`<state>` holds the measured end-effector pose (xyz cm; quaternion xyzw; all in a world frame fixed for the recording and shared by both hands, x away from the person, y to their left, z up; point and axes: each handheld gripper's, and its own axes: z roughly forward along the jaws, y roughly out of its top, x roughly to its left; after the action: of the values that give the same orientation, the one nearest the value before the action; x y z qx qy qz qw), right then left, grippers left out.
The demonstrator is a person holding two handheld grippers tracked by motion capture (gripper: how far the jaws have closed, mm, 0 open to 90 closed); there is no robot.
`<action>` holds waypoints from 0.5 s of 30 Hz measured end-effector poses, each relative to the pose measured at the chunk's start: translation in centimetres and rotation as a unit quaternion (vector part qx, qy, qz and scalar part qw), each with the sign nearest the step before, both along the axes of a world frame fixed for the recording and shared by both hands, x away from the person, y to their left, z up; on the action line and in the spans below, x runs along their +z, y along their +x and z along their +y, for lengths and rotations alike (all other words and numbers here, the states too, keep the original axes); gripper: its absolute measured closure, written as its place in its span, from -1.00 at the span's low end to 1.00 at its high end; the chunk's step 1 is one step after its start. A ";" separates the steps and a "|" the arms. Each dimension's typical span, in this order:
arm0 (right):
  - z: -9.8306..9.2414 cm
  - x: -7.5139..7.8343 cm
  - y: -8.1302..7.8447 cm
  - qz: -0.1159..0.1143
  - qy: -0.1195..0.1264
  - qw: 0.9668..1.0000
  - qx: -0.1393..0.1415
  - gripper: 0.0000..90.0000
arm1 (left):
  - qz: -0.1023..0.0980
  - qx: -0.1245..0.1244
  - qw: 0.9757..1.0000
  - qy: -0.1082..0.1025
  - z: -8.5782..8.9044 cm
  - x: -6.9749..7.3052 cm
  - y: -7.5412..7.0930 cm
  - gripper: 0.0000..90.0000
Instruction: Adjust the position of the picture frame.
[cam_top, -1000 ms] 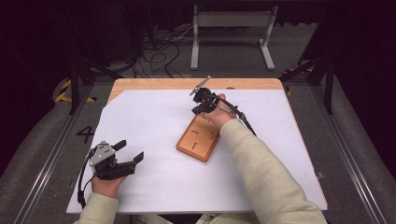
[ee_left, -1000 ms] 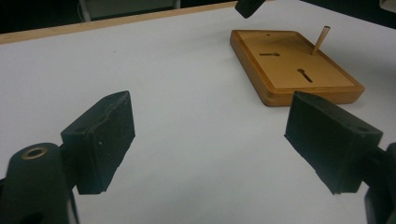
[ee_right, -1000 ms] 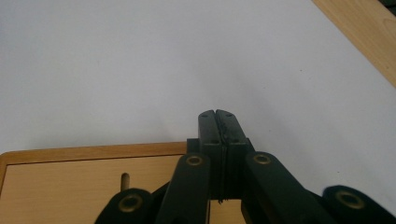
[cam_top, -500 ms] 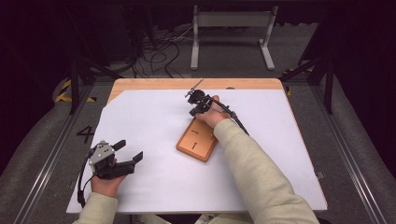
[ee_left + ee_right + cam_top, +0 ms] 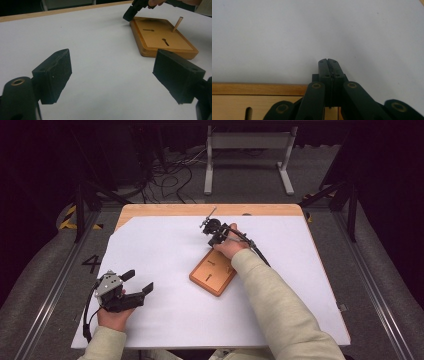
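An orange-brown wooden board [image 5: 212, 272] with dark slots lies mid-table on the white sheet. In the left gripper view the board [image 5: 162, 37] has a thin wooden peg [image 5: 177, 24] standing in it, leaning a little. My right gripper [image 5: 216, 241] is shut, tips down on the sheet just past the board's far edge; its own view shows its jaws [image 5: 328, 65] pressed together with nothing visible between them. The right gripper's tip [image 5: 128, 15] touches down beside the board's far corner. My left gripper [image 5: 136, 283] rests at the near left, open and holding nothing [image 5: 112, 75].
The white sheet [image 5: 165, 245] covers most of the wooden table; a bare wood strip [image 5: 200, 210] shows at the far edge. Beyond the table are cables on the floor [image 5: 165, 170] and a white metal stand [image 5: 247, 142]. A black cable [image 5: 257, 252] trails from the right gripper.
The right hand has shifted slightly toward the near left and its gripper has dipped toward the sheet at the board's far edge. The left gripper has stayed put.
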<state>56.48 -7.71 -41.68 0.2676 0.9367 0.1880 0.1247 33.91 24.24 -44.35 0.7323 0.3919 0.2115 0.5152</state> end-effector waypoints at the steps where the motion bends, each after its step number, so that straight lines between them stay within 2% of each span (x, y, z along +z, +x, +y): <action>1: -0.4 0.0 -0.2 0.001 -0.003 1.000 -0.003 1.00 | -0.002 -0.001 1.000 0.000 0.0 0.0 0.1 -0.65; 5: -1.9 0.1 -1.0 0.011 -0.008 1.000 -0.004 1.00 | -0.001 -0.001 1.000 -0.001 -0.1 0.0 0.1 -0.65; 11: -4.0 0.2 -2.3 0.032 -0.002 0.999 -0.009 1.00 | -0.001 -0.003 1.000 0.003 -0.3 0.1 0.3 -0.65; 15: -4.8 0.2 -2.9 0.037 -0.004 0.999 -0.007 1.00 | -0.002 -0.006 1.000 0.005 -0.5 0.1 0.5 -0.65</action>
<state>53.53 -12.48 -41.50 0.2805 0.9395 0.1735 0.0925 34.38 23.71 -44.29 0.7365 0.3853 0.2121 0.5138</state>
